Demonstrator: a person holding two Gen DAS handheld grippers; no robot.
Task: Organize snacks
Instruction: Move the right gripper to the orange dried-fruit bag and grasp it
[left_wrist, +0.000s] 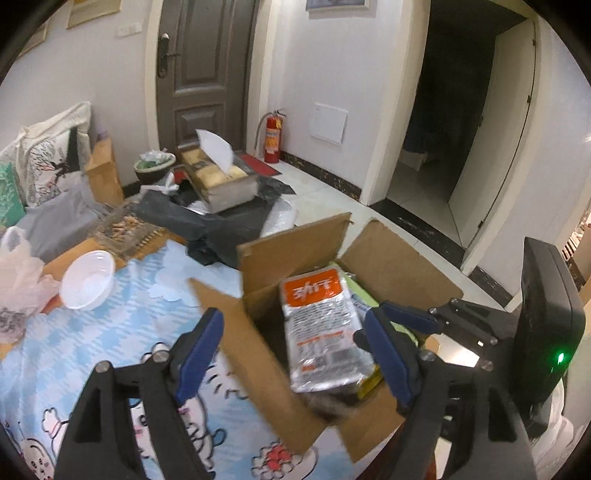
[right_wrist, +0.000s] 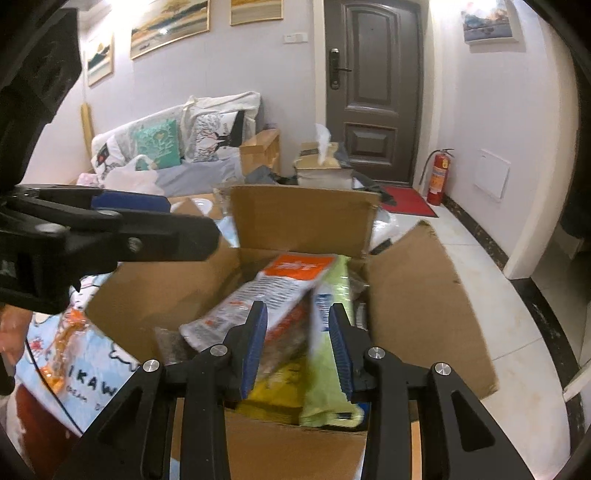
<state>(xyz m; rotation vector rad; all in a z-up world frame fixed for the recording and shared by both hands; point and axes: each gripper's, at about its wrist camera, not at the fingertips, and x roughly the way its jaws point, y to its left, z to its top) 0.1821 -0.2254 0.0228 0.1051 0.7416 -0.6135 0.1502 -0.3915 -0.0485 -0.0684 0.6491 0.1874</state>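
Observation:
An open cardboard box (left_wrist: 273, 266) (right_wrist: 303, 218) stands on the table with several snack packs inside. A silver pack with an orange top (left_wrist: 321, 321) (right_wrist: 269, 291) lies on top of them, tilted. A light green pack (right_wrist: 332, 295) stands beside it, with a yellow pack (right_wrist: 273, 391) below. My left gripper (left_wrist: 295, 325) is open above the box, the silver pack between its fingers and untouched. My right gripper (right_wrist: 299, 317) is open over the box's near edge, empty. The right gripper also shows in the left wrist view (left_wrist: 406, 314); the left one shows in the right wrist view (right_wrist: 147, 221).
The table has a blue cartoon cloth (left_wrist: 110, 314). A white bowl (left_wrist: 88, 278), plastic bag (left_wrist: 18, 273), black bag (left_wrist: 207, 221) and tissue box (left_wrist: 218, 177) lie behind. An orange snack wrapper (right_wrist: 62, 354) lies left of the box. A fire extinguisher (right_wrist: 437, 177) stands by the door.

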